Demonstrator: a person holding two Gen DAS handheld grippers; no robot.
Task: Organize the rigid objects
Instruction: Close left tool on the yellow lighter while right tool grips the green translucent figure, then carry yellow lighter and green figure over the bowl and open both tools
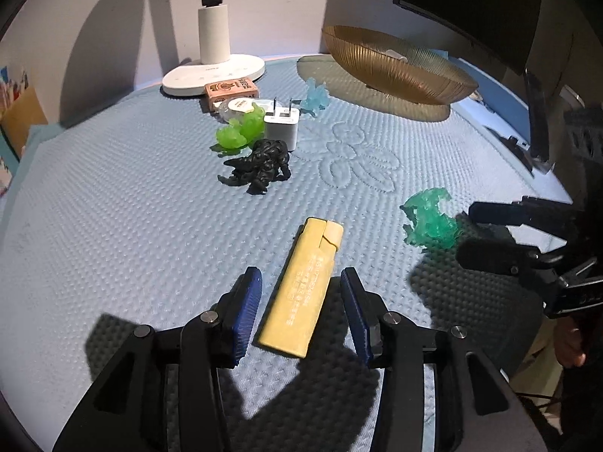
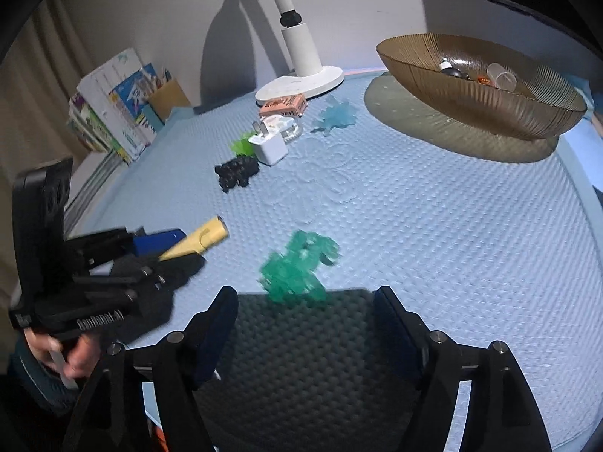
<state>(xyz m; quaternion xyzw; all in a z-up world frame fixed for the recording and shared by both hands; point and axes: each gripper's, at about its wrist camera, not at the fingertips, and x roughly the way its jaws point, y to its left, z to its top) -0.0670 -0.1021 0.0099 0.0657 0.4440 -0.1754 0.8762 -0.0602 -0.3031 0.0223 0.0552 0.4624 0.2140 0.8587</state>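
Observation:
A yellow lighter (image 1: 305, 286) lies on the blue mat between the open fingers of my left gripper (image 1: 301, 282), which do not touch it. It also shows in the right wrist view (image 2: 199, 241). A teal translucent figure (image 2: 297, 267) sits just ahead of my open, empty right gripper (image 2: 305, 301); it also shows in the left wrist view (image 1: 431, 218). Farther back lie a black figure (image 1: 260, 165), a green figure (image 1: 241, 130), a white charger (image 1: 282, 126), a pale blue figure (image 1: 314, 98) and an orange box (image 1: 231, 88). An amber bowl (image 2: 478, 90) holds several small items.
A white lamp base (image 1: 213, 73) stands at the back of the mat. Books (image 2: 117, 101) lean at the left wall. A dark monitor (image 1: 471, 3) is at the back right. The bowl (image 1: 395, 67) sits at the mat's back right.

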